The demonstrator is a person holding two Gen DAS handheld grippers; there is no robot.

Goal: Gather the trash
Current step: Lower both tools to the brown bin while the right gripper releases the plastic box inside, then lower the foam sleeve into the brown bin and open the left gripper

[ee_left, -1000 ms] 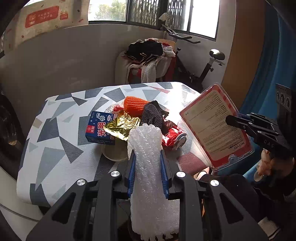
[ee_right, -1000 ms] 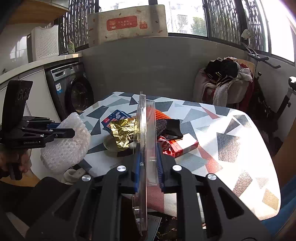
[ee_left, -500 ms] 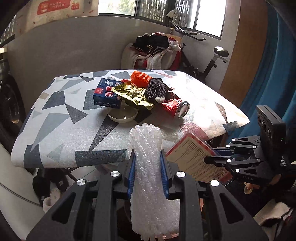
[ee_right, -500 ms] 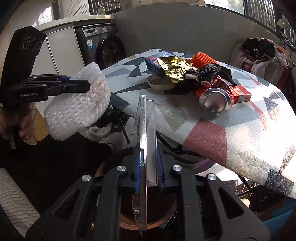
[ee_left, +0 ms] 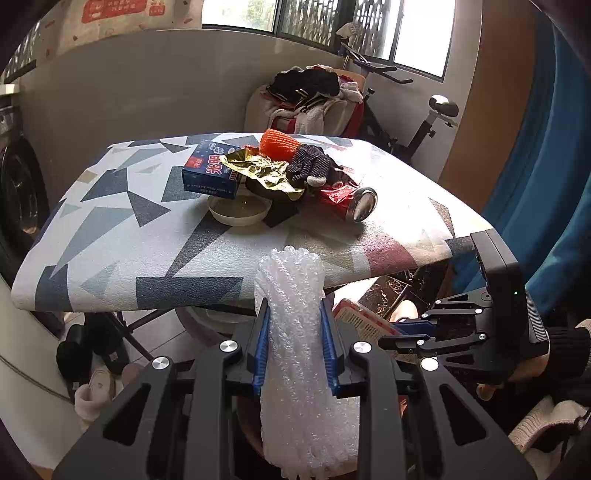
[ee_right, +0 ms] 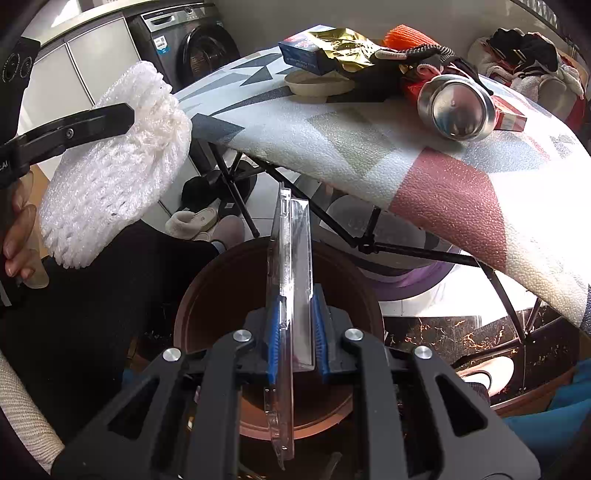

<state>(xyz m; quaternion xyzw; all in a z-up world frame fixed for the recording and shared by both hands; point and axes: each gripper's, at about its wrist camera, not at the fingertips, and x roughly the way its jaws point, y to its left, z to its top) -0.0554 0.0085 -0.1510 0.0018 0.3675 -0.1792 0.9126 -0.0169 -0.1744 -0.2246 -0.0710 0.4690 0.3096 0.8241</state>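
Left gripper (ee_left: pixel 295 343) clamped on a white bubble-wrap wad (ee_left: pixel 295 295) below the table edge, right gripper (ee_right: pixel 295 343) pinching a clear plastic blister pack (ee_right: pixel 290 295) edge-on above a round brown bin (ee_right: pixel 229 288), crushed red can (ee_right: pixel 454 107), blue box (ee_left: pixel 212 173) and gold foil (ee_left: pixel 266 173) piled on the patterned table (ee_left: pixel 122 236).

A washing machine (ee_right: pixel 201 48) stood against the wall beyond the counter (ee_left: pixel 122 236), which wore a covering of grey, blue and red triangles. Behind the counter's far edge a chair heaped with clothes (ee_left: pixel 310 99) sat beside an exercise bike (ee_left: pixel 421 122), under barred windows (ee_left: pixel 314 18). Slippers (ee_right: pixel 195 221) lay on the tiled floor beneath the counter, near its black folding legs (ee_right: pixel 354 236). A blue curtain (ee_left: pixel 546 184) hung at the right.
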